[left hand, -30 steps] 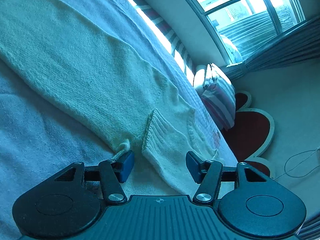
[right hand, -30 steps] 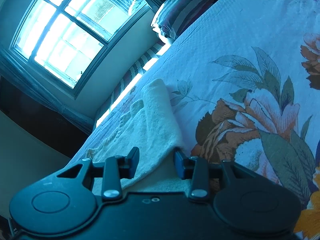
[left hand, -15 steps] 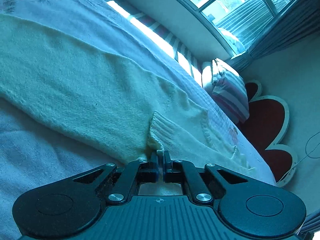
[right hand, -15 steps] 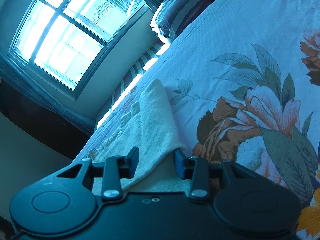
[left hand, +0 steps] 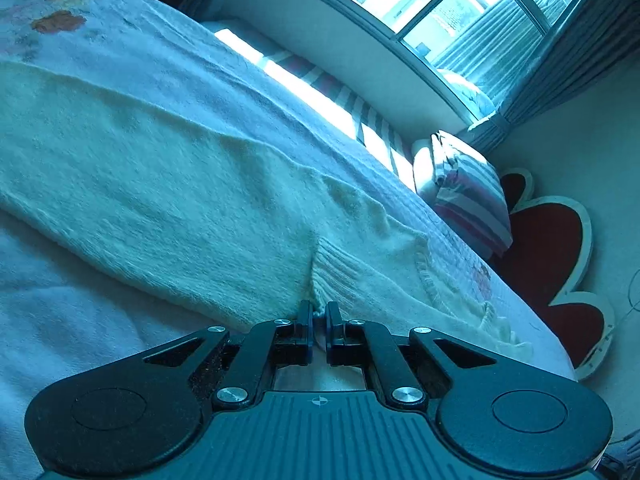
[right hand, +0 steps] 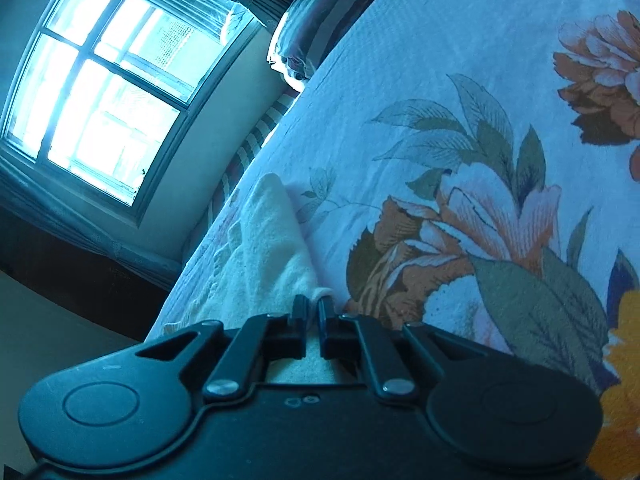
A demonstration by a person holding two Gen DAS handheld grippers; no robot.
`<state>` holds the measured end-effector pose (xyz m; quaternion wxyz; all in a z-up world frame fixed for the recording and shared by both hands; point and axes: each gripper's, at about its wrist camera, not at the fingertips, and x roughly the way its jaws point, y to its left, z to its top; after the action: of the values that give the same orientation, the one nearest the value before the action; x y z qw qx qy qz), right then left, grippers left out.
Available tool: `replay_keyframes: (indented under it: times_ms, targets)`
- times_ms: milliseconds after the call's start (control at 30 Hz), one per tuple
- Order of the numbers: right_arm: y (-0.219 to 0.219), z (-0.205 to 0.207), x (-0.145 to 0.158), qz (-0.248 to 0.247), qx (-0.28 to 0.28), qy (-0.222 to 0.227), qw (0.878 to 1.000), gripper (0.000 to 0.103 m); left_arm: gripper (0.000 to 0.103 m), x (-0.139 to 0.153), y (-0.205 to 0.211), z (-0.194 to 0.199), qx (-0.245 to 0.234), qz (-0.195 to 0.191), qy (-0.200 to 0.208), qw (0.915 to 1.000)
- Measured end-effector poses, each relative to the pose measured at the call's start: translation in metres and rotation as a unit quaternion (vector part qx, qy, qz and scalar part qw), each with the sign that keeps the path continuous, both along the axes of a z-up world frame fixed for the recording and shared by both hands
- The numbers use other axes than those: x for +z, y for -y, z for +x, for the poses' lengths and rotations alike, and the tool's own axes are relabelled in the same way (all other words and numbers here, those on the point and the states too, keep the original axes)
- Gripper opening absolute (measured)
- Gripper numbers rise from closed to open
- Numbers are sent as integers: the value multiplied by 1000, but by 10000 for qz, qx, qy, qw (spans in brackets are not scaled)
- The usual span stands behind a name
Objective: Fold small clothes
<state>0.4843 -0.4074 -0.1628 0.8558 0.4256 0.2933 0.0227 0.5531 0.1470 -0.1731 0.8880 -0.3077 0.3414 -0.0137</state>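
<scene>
A cream knit sweater lies spread across the bed, its ribbed cuff folded over the body. My left gripper is shut on the sweater's near edge beside that cuff. In the right wrist view the same sweater runs away along the bed's left side. My right gripper is shut on a corner of the sweater, with a bit of cloth sticking out between the fingertips.
The bed has a white floral bedspread. A striped pillow lies at the bed's far end, beside a red and white flower-shaped rug. A large window and a striped bench lie beyond the bed's edge.
Both grippers were open one second ago. The left closed on the sweater edge first and has lifted slightly. The right has just closed on its corner.
</scene>
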Motion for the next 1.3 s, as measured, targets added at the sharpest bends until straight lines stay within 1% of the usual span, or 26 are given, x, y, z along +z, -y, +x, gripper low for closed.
replay_keyframes:
  times_ms: [33,100,167,233,300,367,400,433,467,500,533,567,600,700,800,833,867,900,1000,1067,1100,1167,1200,1233,1267,1300]
  targets:
    - [-1,-3,7,-251,25,75,9997,24,4,6,-2,-4,98,167,54,9998]
    - [-2,-4,21,-727,162,310,9967,25,3,19,-8,-9,226,463,261,9983]
    - [-8,8,34,-1237,355,448,9907,25,3,27,-3,1,29,659,345,9972]
    - [-21,31,43,-1790,670,587,9798,24,4,32,9,16,-271,828,381,9955]
    - [-37,55,47,-2372,1069,712,9629,23,4,30,23,30,-530,993,339,9931]
    - [-52,78,44,-2778,1443,633,9476,21,4,25,34,43,-745,1228,221,9894]
    - [-56,88,41,-2908,1516,541,9432,19,3,21,36,46,-769,1361,178,9875]
    - [-57,97,37,-3083,1472,406,9390,14,3,17,36,49,-794,1433,163,9864]
    - [-56,105,33,-3194,1411,272,9366,11,3,16,33,48,-771,1399,222,9869]
    - [-53,108,30,-3206,1321,241,9376,8,3,18,29,47,-762,1328,198,9880]
    - [-50,112,30,-3230,1194,175,9387,19,3,24,27,44,-703,1321,208,9885]
    - [-46,114,33,-3217,1122,142,9401,22,3,27,24,39,-604,1399,293,9879]
    - [-40,114,37,-3034,1101,265,9461,22,3,29,21,36,-528,1502,349,9866]
    - [-20,125,38,-2429,1018,398,9639,35,3,25,12,36,-476,1517,192,9871]
    - [-14,142,32,-2210,1064,322,9689,35,3,19,10,38,-521,1519,165,9869]
    - [-12,148,28,-1996,1148,304,9727,26,3,18,8,38,-505,1480,147,9876]
    - [-11,151,26,-1831,1236,315,9748,13,4,17,7,40,-463,1421,125,9887]
    - [-11,154,24,-1757,1373,318,9743,7,4,17,6,39,-431,1387,116,9893]
    - [-10,151,31,-2057,1152,391,9710,6,4,15,12,40,-442,1499,157,9876]
    - [-16,156,22,-2367,1188,155,9642,7,4,16,16,41,-467,1594,184,9859]
    - [-19,156,21,-2485,1200,202,9610,7,4,16,16,41,-484,1600,178,9858]
    - [-21,154,30,-2572,1152,172,9593,15,4,26,15,39,-444,1570,142,9865]
    - [-22,147,38,-2597,1029,254,9599,20,4,31,15,35,-395,1560,257,9866]
    - [-22,137,45,-2601,986,437,9595,20,4,35,16,31,-355,1559,382,9864]
    - [-23,125,51,-2628,1023,612,9575,20,4,35,18,31,-391,1567,363,9862]
    - [-26,116,54,-2730,1068,681,9536,19,4,30,21,34,-482,1599,207,9857]
